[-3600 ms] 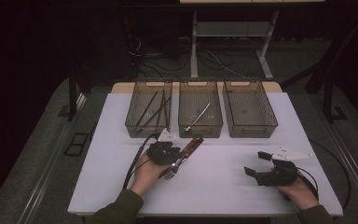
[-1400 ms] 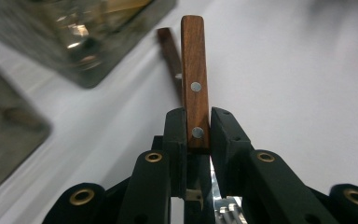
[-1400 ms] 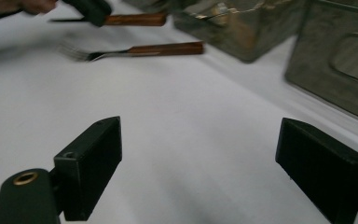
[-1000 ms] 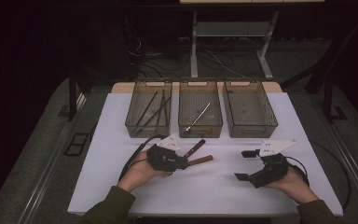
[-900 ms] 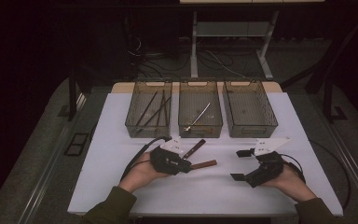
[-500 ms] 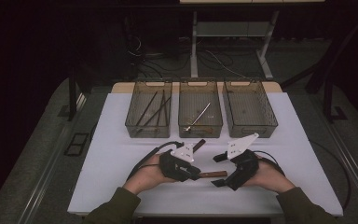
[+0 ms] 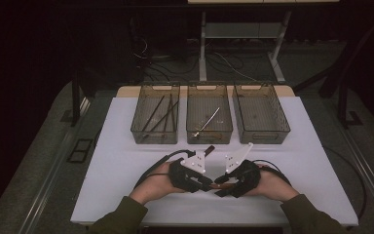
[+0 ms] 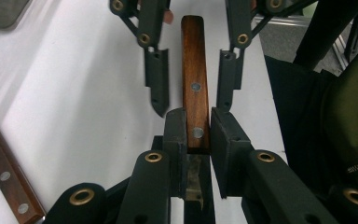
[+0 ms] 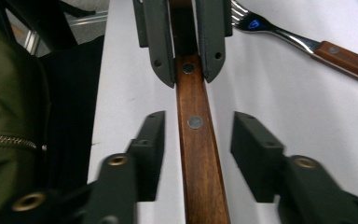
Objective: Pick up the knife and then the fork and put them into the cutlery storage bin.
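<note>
The left gripper (image 8: 198, 140) is clamped on a wooden handle (image 8: 194, 88) near its blade end, and the handle runs straight ahead of it. The right gripper (image 9: 198, 149) faces it; its jaws have just been closing, straddling the handle's free end with gaps on both sides. A fork (image 9: 307, 44) lies just beside the left gripper.

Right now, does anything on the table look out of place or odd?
One fork with a wooden handle lies loose on the white table, outside the three bins. Otherwise nothing stands out: the bins sit straight in a row.
</note>
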{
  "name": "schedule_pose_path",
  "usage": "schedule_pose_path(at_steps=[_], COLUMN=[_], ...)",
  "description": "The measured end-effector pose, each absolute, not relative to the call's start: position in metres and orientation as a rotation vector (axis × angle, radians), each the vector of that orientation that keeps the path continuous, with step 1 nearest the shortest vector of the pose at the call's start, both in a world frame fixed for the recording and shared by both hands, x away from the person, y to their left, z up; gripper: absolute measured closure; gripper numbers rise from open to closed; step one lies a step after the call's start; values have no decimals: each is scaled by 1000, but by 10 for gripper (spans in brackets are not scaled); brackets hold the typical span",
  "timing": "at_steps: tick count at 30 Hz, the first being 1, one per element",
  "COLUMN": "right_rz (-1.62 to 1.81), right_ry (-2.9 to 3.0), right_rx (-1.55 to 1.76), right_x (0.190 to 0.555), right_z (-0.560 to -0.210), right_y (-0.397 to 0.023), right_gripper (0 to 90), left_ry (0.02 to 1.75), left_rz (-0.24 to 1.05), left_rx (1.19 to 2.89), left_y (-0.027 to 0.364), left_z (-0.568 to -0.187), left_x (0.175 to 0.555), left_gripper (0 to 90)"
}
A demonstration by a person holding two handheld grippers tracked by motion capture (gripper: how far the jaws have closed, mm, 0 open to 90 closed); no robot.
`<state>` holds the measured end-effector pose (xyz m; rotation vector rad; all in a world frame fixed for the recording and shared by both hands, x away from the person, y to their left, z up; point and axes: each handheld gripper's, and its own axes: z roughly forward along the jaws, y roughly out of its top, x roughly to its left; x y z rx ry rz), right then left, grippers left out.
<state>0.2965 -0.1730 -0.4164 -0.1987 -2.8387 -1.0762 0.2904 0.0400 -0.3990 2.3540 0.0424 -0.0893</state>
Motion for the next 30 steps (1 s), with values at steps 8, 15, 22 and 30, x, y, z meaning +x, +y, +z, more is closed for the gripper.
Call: schedule_pose_path(at_steps=[8, 15, 22, 30], right_rz=[-1067, -1061, -1049, -1048], right_ry=[-2830, -2837, -2830, -2822], right_rx=[-155, -112, -116, -136], right_x=[295, 291, 291, 293], right_z=[-417, -416, -417, -417], right_y=[-171, -171, -170, -173], right_gripper=[730, 746, 746, 746], left_ry=[5, -17, -31, 26], left_rz=[-89, -97, -98, -99], left_rx=[2363, 2359, 2361, 2329], left_y=[38, 38, 38, 42], left_z=[-400, -401, -402, -404], left_x=[289, 289, 290, 290], left_gripper=[773, 771, 769, 615])
